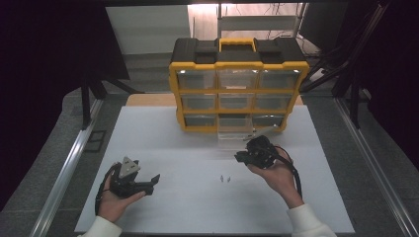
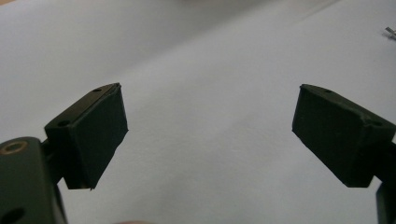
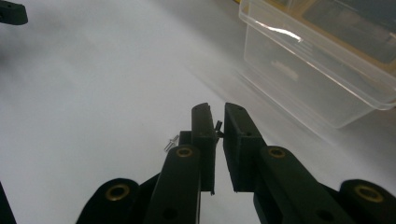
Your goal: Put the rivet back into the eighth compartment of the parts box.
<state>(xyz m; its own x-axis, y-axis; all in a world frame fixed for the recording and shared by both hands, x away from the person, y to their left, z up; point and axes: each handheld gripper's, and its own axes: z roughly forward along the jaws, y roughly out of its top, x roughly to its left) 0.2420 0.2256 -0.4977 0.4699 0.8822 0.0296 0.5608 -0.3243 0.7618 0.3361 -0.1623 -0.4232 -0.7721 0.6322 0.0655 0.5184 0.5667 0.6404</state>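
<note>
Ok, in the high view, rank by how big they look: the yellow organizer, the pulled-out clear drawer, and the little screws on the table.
1. Yellow organizer, by far the largest.
2. Clear drawer, much smaller.
3. Screws, tiny specks though nearest the camera.

My left gripper (image 1: 154, 178) sat at lower left, jaws spread wide, cradled in my palm; my right gripper (image 3: 218, 126), right of centre, was pinched nearly closed.

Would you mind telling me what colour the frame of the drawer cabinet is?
Yellow, with a black top; the cabinet shows best in the high view.
</note>
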